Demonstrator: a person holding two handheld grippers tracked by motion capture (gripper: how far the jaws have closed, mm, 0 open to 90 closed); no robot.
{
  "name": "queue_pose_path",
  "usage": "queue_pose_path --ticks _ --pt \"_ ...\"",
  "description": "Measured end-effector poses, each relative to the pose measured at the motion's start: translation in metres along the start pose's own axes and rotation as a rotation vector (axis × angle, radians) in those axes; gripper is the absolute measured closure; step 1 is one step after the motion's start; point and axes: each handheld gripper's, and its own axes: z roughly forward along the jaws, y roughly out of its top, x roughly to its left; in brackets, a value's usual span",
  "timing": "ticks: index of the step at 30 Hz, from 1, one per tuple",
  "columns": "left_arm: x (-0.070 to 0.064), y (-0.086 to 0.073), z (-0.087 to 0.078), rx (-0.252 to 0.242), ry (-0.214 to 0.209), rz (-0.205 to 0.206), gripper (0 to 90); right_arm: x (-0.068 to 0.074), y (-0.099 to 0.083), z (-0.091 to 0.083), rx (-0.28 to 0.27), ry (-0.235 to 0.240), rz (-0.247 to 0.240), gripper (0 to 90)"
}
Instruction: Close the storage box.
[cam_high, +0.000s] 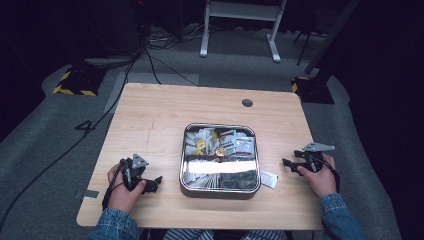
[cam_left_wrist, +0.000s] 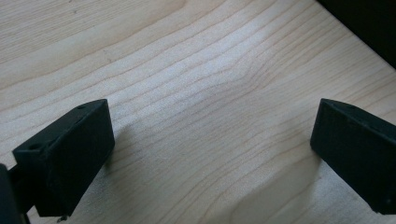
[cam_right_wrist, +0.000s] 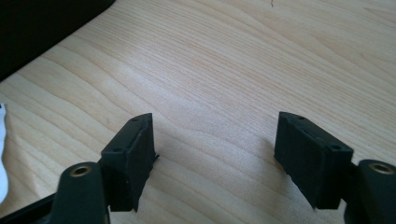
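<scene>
- The left hand-held gripper (cam_high: 154, 184) is resting near the desk's (cam_high: 160, 115) front left corner, jaws spread apart over bare wood.
- The right hand-held gripper (cam_high: 288, 163) is lying by the right edge, jaws also apart and empty.
- A white packet (cam_high: 268, 179) is lying just beside the tin.
- The square metal tin (cam_high: 220, 188) of sachets is sitting between both grippers, toward the front edge.
</scene>
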Motion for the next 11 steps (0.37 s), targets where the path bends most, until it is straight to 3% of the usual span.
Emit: queue_pose_path --ticks 5,11 --pt "-0.0001 0.0001 0.0001 0.0 0.001 -0.002 0.0 0.0002 0.0 0.0037 0.002 -0.024 0.004 15.9" --pt "0.0003 0.0005 0.0002 0.003 0.0 0.001 0.0 -0.0004 0.0002 0.0043 0.006 -0.031 0.012 14.7"
